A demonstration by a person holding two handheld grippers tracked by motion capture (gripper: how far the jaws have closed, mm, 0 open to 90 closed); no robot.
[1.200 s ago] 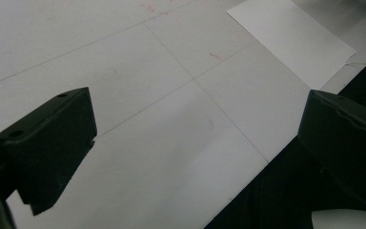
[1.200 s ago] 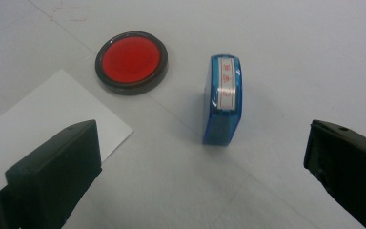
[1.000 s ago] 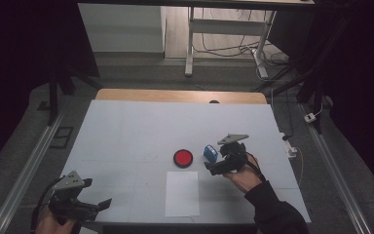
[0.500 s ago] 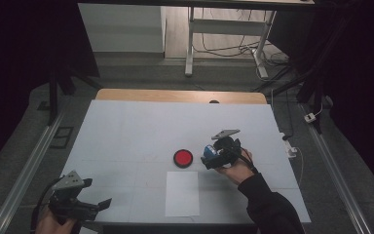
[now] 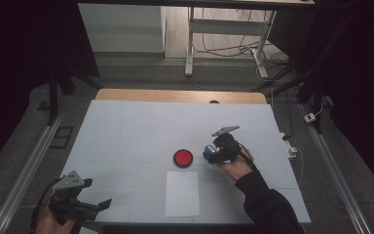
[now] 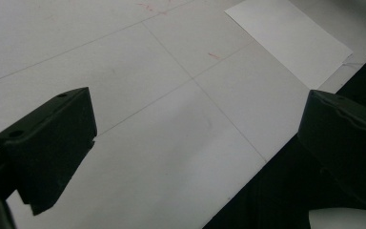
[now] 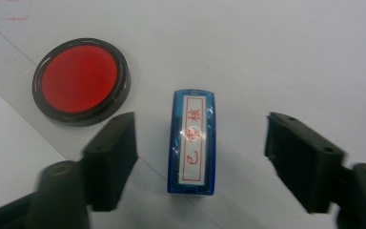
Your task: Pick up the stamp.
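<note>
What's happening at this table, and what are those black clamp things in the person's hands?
A person holds a two-jaw gripper in each hand. The right gripper is open, its jaws on either side of a small blue rectangular stamp lying on the white table, not yet touching it. A round red ink pad sits just beside the stamp, and a blank sheet of paper lies nearer the person. The left gripper is open at the table's near left corner, holding nothing.
</note>
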